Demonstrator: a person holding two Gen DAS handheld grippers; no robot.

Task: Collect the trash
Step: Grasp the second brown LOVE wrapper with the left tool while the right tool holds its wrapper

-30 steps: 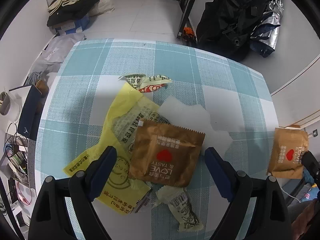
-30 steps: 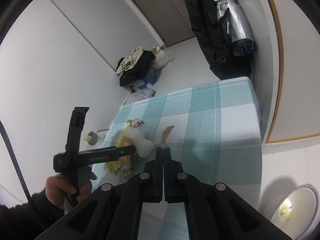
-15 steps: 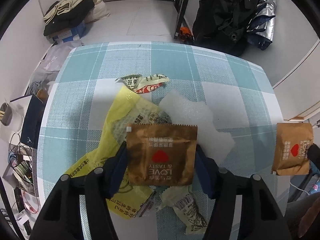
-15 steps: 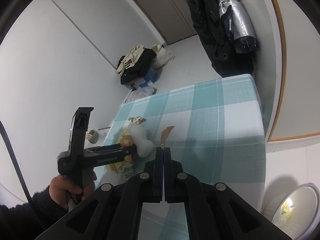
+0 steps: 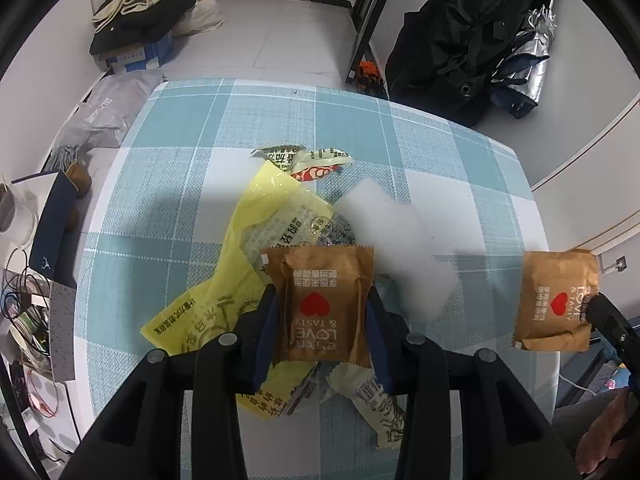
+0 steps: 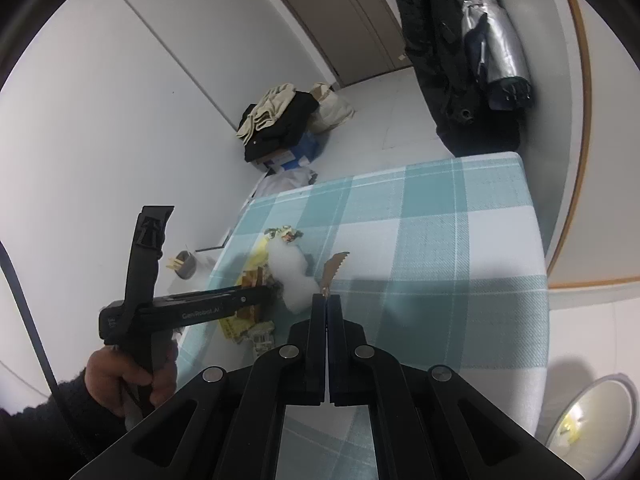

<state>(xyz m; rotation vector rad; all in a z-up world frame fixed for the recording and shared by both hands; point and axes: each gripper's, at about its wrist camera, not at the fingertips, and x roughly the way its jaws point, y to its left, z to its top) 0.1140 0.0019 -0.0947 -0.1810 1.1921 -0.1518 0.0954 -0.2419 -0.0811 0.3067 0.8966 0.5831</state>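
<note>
Left gripper (image 5: 320,320) sits low centre of the left wrist view, its jaws have just been closing and now pinch the brown foil snack packet with a red heart (image 5: 318,304) by its two side edges; packet bulges a little, so contact looks real. It lies on top of the trash pile mid-frame: crumpled yellow plastic bag with black print (image 5: 236,284) under it, white foam piece (image 5: 392,248) to its right, a small pale printed wrapper (image 5: 380,408) below, another twisted wrapper (image 5: 304,158) above. All on the teal-and-white checked tablecloth (image 5: 180,128). Right gripper (image 6: 327,300), lower centre of the right wrist view, is clamped shut on a second brown heart packet (image 5: 554,302), seen at the right edge of the left view. Step in hand, as I read it: secure the packet and lift. Do it well: finish the squeeze before rising, go straight up, check the yellow bag is not caught between the pads. Risk: slick foil slipping out. White bin (image 6: 592,416) at lower right of the right view is probably the drop spot.
</note>
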